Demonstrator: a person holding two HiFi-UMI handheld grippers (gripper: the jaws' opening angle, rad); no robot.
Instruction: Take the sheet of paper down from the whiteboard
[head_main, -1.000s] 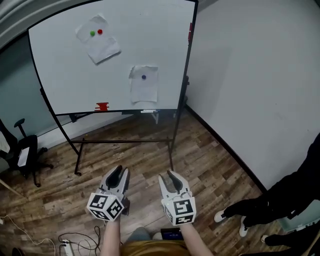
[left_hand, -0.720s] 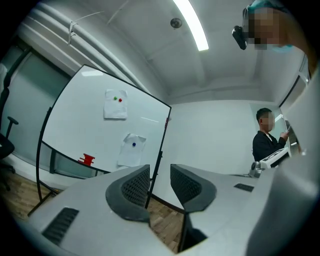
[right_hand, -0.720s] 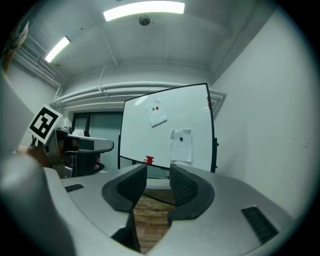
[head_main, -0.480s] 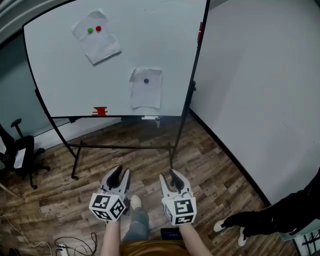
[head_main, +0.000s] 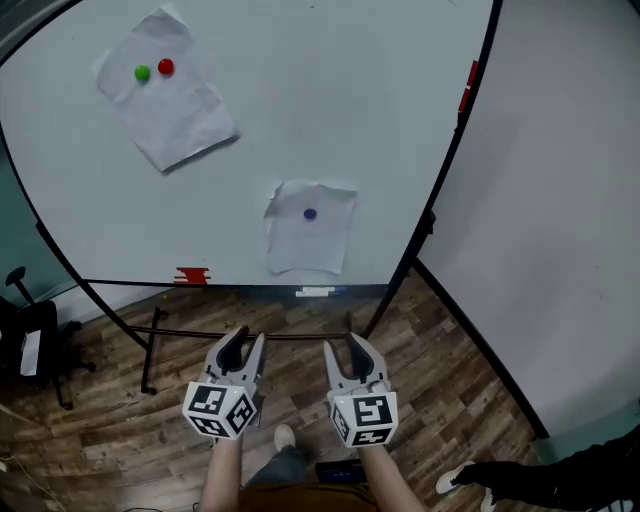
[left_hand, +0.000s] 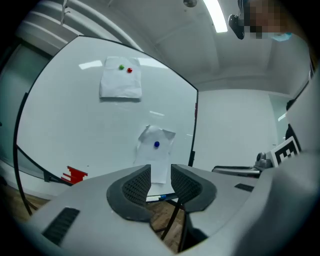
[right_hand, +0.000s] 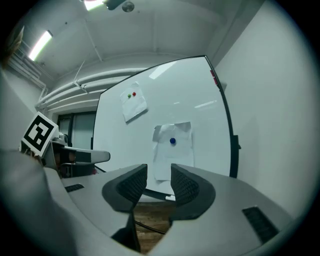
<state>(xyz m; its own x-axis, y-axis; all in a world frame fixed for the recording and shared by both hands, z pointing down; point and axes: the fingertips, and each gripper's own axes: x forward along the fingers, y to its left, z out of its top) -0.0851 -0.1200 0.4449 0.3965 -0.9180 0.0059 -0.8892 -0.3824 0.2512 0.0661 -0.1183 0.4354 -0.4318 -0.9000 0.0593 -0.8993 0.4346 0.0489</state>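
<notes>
A whiteboard (head_main: 300, 120) stands ahead with two crumpled white sheets on it. The lower sheet (head_main: 310, 242) is pinned by a blue magnet (head_main: 310, 214); the upper sheet (head_main: 165, 100) by a green and a red magnet. My left gripper (head_main: 245, 342) and right gripper (head_main: 347, 345) point level at the board, side by side and well short of it. Both are open, their jaws have just been opening, and nothing is between them. The lower sheet (left_hand: 156, 155) shows beyond the left gripper (left_hand: 160, 182) and, as the same lower sheet (right_hand: 172, 150), beyond the right gripper (right_hand: 158, 182).
A red holder (head_main: 191, 275) sits on the board's bottom edge. The stand's legs (head_main: 150, 350) spread over the wooden floor. A white wall (head_main: 570, 200) closes the right side. An office chair (head_main: 30, 345) stands at the left. Another person's dark-clad legs (head_main: 560, 475) are at the lower right.
I have stepped toward the whiteboard with both grippers, so the board and sheets look much larger. Both pairs of jaws stand a little wider apart.
</notes>
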